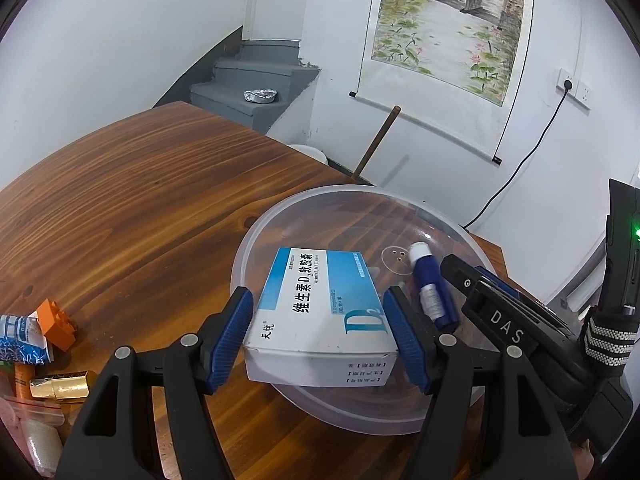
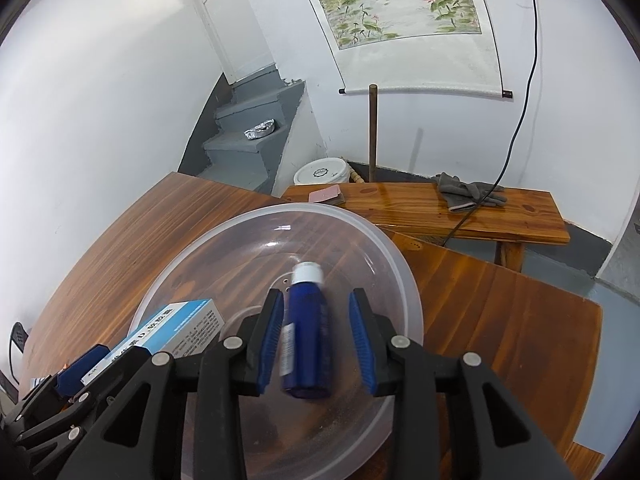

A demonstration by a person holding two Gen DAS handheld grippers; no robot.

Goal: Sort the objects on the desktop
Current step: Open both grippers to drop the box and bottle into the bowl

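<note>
Clamping the white-and-blue box (image 1: 320,312) over the clear bowl (image 1: 256,236) near the surface's (image 1: 140,200) far edge, the left tongs (image 1: 324,338) hide its sides. The right tongs (image 2: 316,344) stand apart around the blue bottle (image 2: 306,336) lying in the bowl, pads clear of it. Wrapped items (image 1: 24,344) at the surface's left edge are cut off.

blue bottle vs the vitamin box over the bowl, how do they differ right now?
The blue bottle is a cylinder with a white cap; the vitamin box is a flat blue-and-white carton. The bottle has gaps to the right gripper pads; the box sits tight between the left gripper pads. Both are over the clear bowl.
</note>
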